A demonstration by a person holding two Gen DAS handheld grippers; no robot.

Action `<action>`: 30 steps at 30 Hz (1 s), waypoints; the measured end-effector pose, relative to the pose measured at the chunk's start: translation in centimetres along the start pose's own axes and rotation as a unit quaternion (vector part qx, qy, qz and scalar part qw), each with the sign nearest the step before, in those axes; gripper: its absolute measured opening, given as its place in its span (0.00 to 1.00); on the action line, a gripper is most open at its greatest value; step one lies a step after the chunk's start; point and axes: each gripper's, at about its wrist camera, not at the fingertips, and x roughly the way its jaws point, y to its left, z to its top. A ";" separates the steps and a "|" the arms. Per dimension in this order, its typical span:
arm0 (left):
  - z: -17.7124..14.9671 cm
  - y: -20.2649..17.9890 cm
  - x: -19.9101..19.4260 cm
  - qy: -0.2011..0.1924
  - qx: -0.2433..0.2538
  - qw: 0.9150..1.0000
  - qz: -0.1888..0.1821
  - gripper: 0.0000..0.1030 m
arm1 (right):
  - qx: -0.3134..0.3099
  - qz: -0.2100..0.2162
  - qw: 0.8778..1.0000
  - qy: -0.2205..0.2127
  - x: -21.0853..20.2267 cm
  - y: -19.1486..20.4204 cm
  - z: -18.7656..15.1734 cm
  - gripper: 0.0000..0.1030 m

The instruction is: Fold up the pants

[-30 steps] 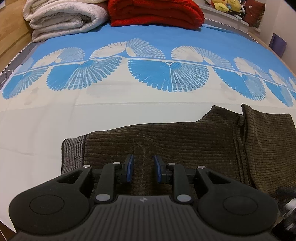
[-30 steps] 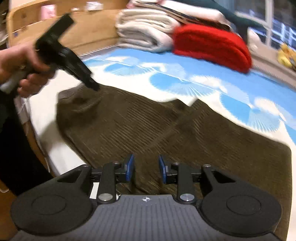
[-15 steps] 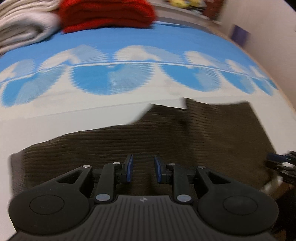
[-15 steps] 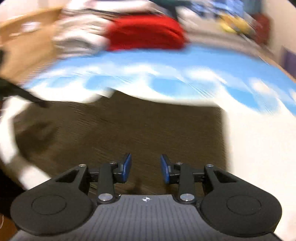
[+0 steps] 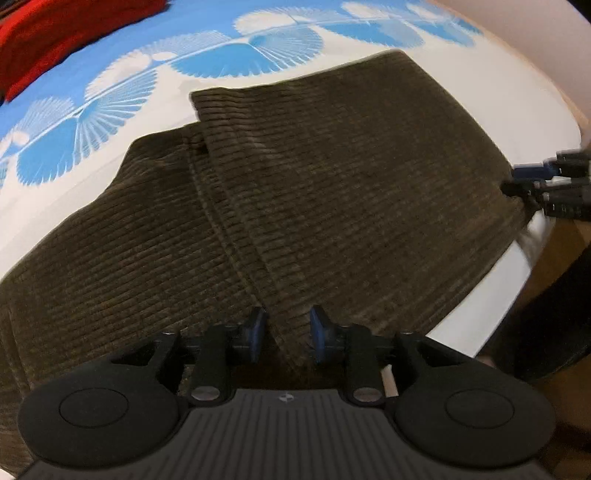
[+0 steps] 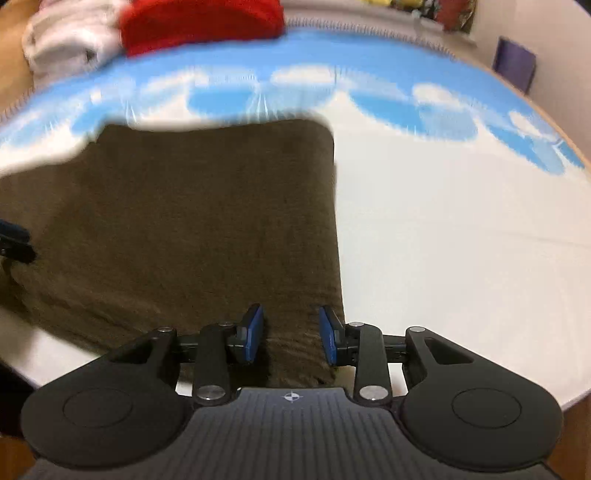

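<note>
Pants (image 5: 332, 177): dark brown ribbed corduroy, spread flat on white bedsheet with blue fan print (image 6: 461, 229), partly folded, one layer lapped over the other along a diagonal edge running up from between the left jaws. Near edge of pants close to the bed's front edge.

Left gripper (image 5: 284, 334): black, blue pads, jaws spread, folded edge of fabric sitting in the gap, no pinch visible. Right gripper (image 6: 291, 334): same build, jaws spread, straddling the pants' near right corner; fabric side edge running just inside the right-hand pad. Not closed on cloth.

Seen from left camera: other gripper's tip at the pants' far right edge, touching or just beside, blurred. Seen from right camera: dark tip at far left of fabric.

No containers visible.

Ahead of jaws, well beyond pants: folded red blanket (image 6: 203, 18), folded white quilt (image 6: 70, 40) beside it, purple box (image 6: 515, 62) at far right by the wall. Nothing between jaws and fabric.
</note>
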 end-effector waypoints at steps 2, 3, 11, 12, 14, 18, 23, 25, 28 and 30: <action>0.4 1.1 -0.5 -0.001 -0.033 0.999 -0.016 0.32 | -0.019 -0.014 1.000 -0.008 -0.1 0.8 0.2 0.33; 0.3 1.8 -0.6 -0.003 -0.050 0.999 -0.019 0.32 | -0.022 -0.016 0.999 -0.018 -0.4 1.0 0.3 0.33; 0.0 4.3 -2.5 -0.040 -0.090 0.995 -0.007 0.32 | -0.029 0.030 0.993 -0.114 -2.6 3.0 1.7 0.35; -0.2 4.6 -2.8 -0.044 -0.095 0.994 -0.004 0.32 | -0.032 0.032 0.992 -0.115 -2.6 3.4 2.1 0.35; -0.7 5.5 -3.6 -0.055 -0.110 0.992 0.000 0.32 | -0.041 0.035 0.992 -0.113 -2.2 4.4 2.5 0.35; -2.4 8.3 -5.9 -0.076 -0.152 0.985 0.007 0.32 | -0.058 0.064 0.989 -0.123 -1.9 7.0 3.4 0.35; -5.4 12.3 -8.3 -0.086 -0.211 0.973 0.026 0.32 | -0.118 0.106 0.976 -0.148 -1.8 11.8 4.6 0.35; -6.7 13.7 -9.1 -0.086 -0.232 0.968 0.036 0.32 | -0.148 0.118 0.971 -0.145 -1.8 13.8 4.6 0.35; -9.0 15.7 -10.4 -0.089 -0.259 0.961 0.046 0.32 | -0.186 0.138 0.967 -0.105 -0.4 16.1 4.9 0.42; -10.5 17.0 -11.1 -0.091 -0.279 0.955 0.049 0.32 | -0.223 0.132 0.966 -0.020 1.8 17.9 4.3 0.41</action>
